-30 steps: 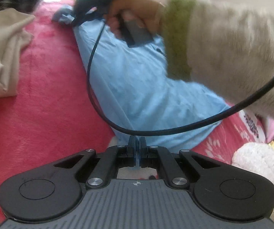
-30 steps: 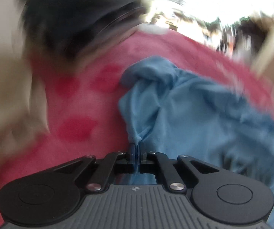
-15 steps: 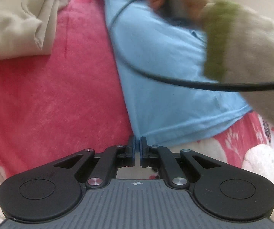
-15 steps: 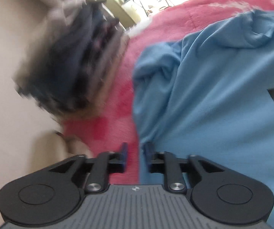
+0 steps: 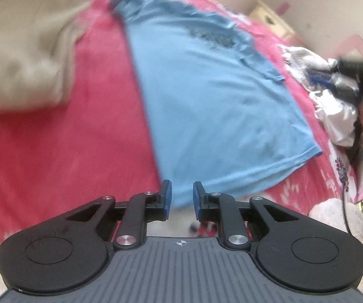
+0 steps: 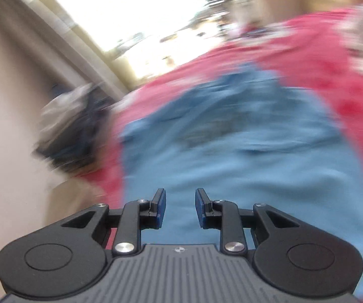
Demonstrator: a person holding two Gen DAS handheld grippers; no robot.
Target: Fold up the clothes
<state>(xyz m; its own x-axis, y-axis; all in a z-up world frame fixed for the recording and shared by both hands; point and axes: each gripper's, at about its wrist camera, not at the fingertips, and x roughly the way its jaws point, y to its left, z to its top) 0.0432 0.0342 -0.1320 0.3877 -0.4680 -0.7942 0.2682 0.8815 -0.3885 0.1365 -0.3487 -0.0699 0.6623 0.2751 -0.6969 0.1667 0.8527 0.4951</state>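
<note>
Shirt (image 5: 214, 106) released, flat on blanket (image 5: 68, 151); left gripper (image 5: 180, 197), right gripper (image 6: 180, 207) jaws now apart, empty, near hem; ready for regrasp.

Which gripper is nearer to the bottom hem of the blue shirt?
Left. The left gripper is open right at the hem of the blue shirt, by its corner. The right gripper is open over the shirt's body; that blurred view shows no hem.
</note>
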